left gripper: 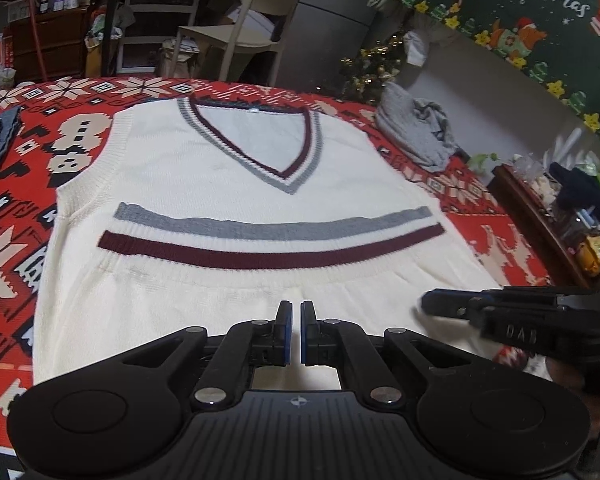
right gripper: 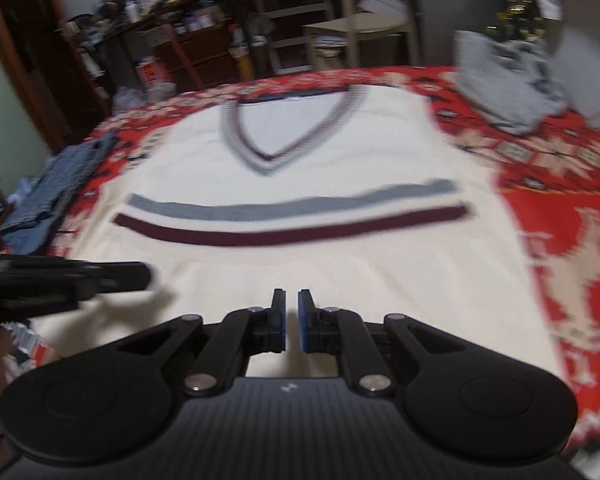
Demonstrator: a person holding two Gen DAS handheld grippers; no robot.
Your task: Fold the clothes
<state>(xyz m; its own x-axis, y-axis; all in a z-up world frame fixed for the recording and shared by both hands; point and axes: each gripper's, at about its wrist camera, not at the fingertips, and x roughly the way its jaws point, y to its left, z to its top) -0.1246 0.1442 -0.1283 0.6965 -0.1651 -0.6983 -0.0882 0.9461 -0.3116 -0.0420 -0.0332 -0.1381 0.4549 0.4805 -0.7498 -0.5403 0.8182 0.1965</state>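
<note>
Low over the near hem of the cream knit vest [left gripper: 236, 184], the left gripper [left gripper: 296, 332] points forward along the garment toward its V-neck. Its blue-padded fingers [left gripper: 286, 336] stand almost together with only a narrow slit between them, and nothing is caught in that slit. The right gripper [right gripper: 291, 320] is held in much the same pose beside it, also low at the hem, its pads nearly touching and holding no cloth. In the left wrist view the right gripper shows from the side at the right edge, its tip over the vest's lower right part; whether it touches the knit cannot be told.

The vest lies flat and face up on a red patterned Christmas tablecloth [left gripper: 80, 136], with a grey stripe above a maroon stripe across the chest and grey and maroon trim at the neck. Folded denim [right gripper: 56, 188] lies on the cloth to the vest's left, apart from it. A crumpled grey garment [left gripper: 416, 128] sits at the far right, near the vest's shoulder. Behind the table stand a beige chair [left gripper: 256, 20] and cluttered shelves; a green Christmas banner [left gripper: 540, 8] hangs at the right.

The right wrist view is smeared by motion blur, so fine detail there is lost. Both gripper bodies hide the vest's nearest edge.
</note>
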